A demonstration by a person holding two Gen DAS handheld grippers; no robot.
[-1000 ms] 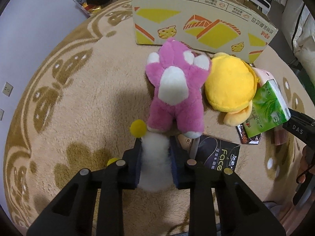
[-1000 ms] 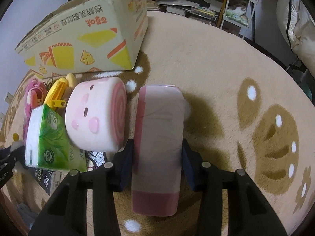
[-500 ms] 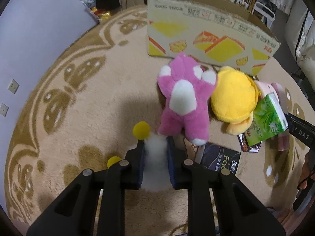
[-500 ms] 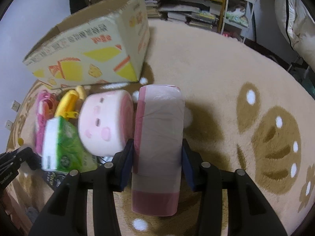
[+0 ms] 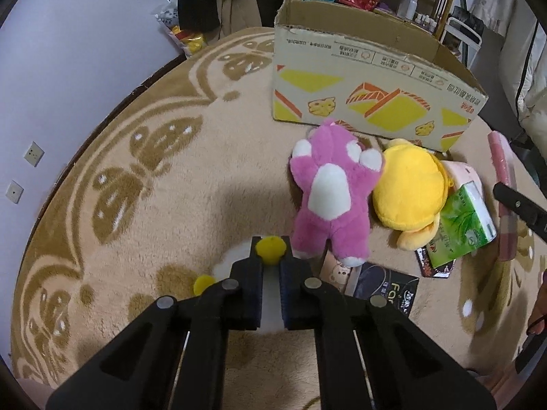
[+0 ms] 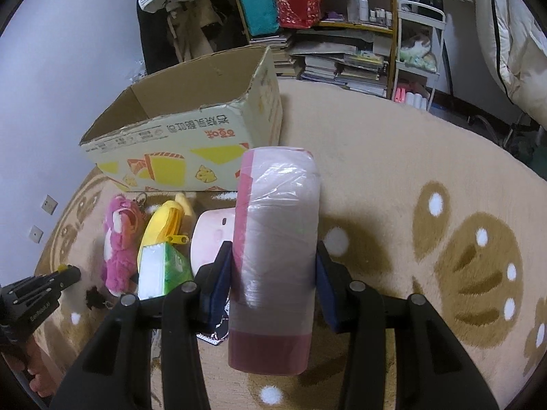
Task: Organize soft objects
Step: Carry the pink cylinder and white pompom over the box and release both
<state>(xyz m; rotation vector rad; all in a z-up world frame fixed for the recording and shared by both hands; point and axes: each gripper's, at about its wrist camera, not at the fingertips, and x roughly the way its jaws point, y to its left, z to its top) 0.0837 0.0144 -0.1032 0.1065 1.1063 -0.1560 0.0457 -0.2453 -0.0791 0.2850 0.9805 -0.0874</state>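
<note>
Clamping a white plush with yellow pompoms (image 5: pixel 271 249), the left gripper (image 5: pixel 271 256) points slightly down at the rug (image 5: pixel 171 205). Right gripper (image 6: pixel 273 266) squeezes a pink wrapped pack (image 6: pixel 275 239); beyond its fingers stands the open cardboard box (image 6: pixel 191 143).

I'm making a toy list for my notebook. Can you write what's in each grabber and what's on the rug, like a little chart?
left gripper: jaws shut on a white fluffy toy with yellow pom-poms
right gripper: jaws shut on a pink wrapped pack
on the rug: pink bear, yellow plush, pink roll plush, green tissue pack
cardboard box: open, behind the toys
</note>
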